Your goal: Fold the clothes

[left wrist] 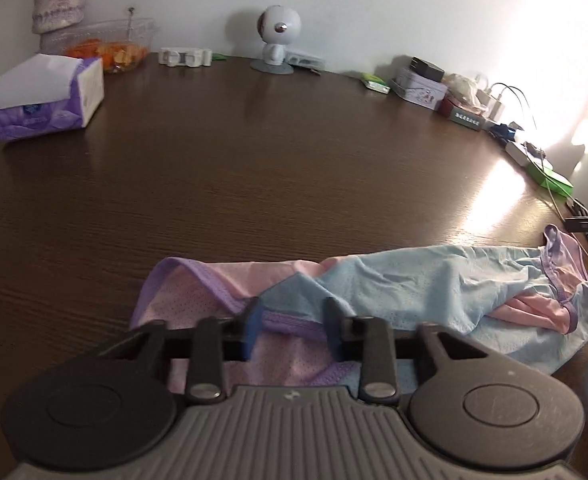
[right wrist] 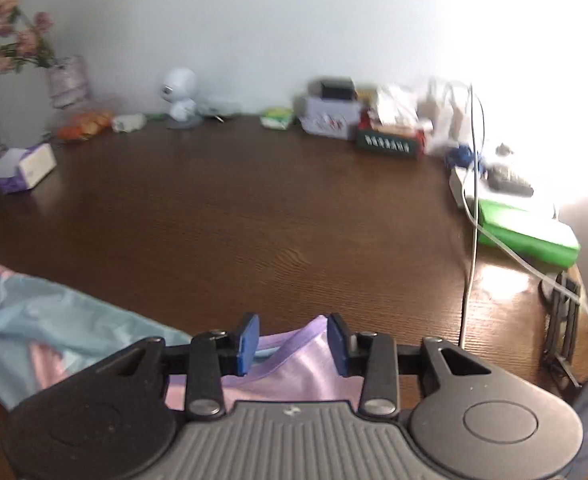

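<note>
The garment (left wrist: 374,292) is spread crumpled along the near edge of the counter (left wrist: 254,160), and an open hand-held gripper is set over each end, left (left wrist: 290,330) and right (right wrist: 294,344), apparently so both ends can be pinched.
</note>
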